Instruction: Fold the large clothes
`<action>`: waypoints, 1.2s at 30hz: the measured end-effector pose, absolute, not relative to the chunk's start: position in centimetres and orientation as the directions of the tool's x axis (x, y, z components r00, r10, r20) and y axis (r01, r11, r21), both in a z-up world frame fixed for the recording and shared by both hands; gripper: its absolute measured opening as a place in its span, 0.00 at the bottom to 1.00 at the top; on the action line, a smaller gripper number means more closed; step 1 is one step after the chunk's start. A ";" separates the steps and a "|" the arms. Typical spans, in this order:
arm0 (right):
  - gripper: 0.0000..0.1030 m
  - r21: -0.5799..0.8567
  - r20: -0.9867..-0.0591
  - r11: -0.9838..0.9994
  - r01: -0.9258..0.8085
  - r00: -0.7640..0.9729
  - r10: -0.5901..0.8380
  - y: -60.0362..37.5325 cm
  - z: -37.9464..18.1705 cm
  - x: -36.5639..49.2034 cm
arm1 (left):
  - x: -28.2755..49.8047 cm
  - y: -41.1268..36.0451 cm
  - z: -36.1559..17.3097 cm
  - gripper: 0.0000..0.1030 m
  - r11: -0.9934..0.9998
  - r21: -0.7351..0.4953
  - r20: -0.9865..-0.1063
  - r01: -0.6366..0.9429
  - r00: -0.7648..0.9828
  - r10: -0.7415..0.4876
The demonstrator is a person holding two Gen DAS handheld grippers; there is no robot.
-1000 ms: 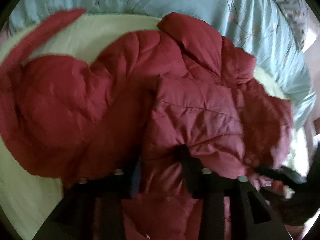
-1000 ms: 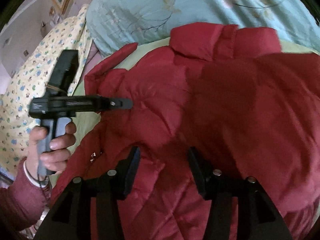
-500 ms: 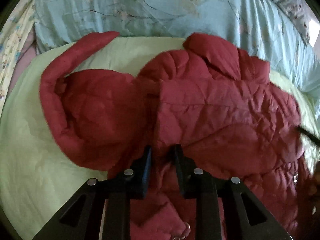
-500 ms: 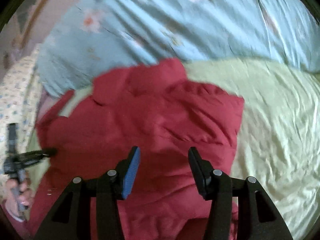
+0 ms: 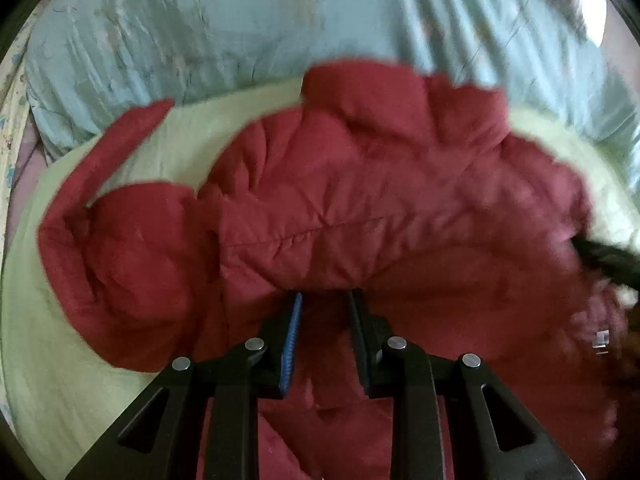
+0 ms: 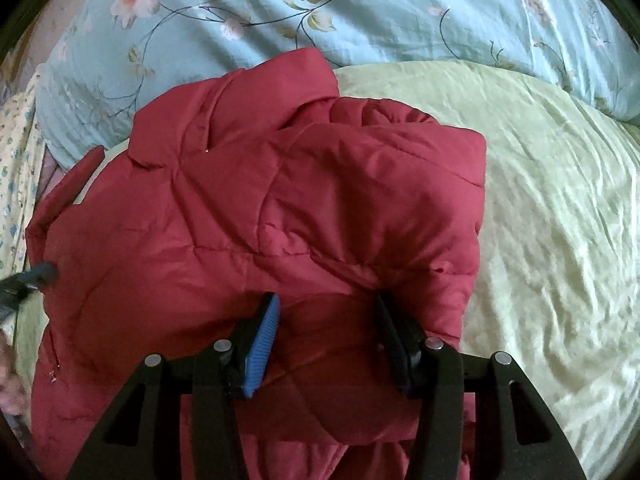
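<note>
My left gripper [image 5: 325,300] and right gripper [image 6: 326,300] look alike: matte black plastic frames with triangular cut-outs and four round silver screw heads each. On both, the left-hand finger carries a ribbed blue pad [image 6: 262,354]; the other finger's pad looks black.

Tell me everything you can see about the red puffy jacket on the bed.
The red jacket is quilted, padded, matte fabric with stitched seams and a collar toward the blue floral bedding. It lies crumpled, partly folded over itself, on the pale green sheet; one sleeve sticks out. Both grippers hover over its near edge.
</note>
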State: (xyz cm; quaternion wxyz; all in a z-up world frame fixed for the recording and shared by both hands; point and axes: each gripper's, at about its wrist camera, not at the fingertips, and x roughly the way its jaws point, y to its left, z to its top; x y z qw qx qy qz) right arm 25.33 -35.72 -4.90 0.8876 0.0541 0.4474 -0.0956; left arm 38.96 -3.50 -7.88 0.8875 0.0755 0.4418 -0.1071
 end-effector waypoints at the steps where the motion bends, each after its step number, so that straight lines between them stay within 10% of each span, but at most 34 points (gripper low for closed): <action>1: 0.51 -0.002 -0.802 0.975 0.222 0.582 -0.134 -35.3 -4.4 25.1 | 39.6 -3.6 -8.9 0.24 0.967 0.039 -0.806 0.251 0.580 -0.118; 17: 0.51 -0.125 -0.838 0.985 0.118 0.519 -0.169 -30.1 -7.5 26.7 | 38.0 -1.1 -10.3 0.26 0.969 -0.019 -0.806 0.248 0.570 -0.162; 26: 0.51 0.051 -0.803 0.990 0.132 0.595 -0.038 -30.4 -3.6 23.5 | 35.0 2.8 -7.6 0.50 0.980 -0.076 -0.774 0.185 0.609 -0.175; 36: 0.51 0.116 -0.796 0.992 0.045 0.602 0.066 -27.3 -1.7 20.5 | 33.1 6.4 -5.7 0.51 0.996 -0.021 -0.765 0.092 0.639 -0.075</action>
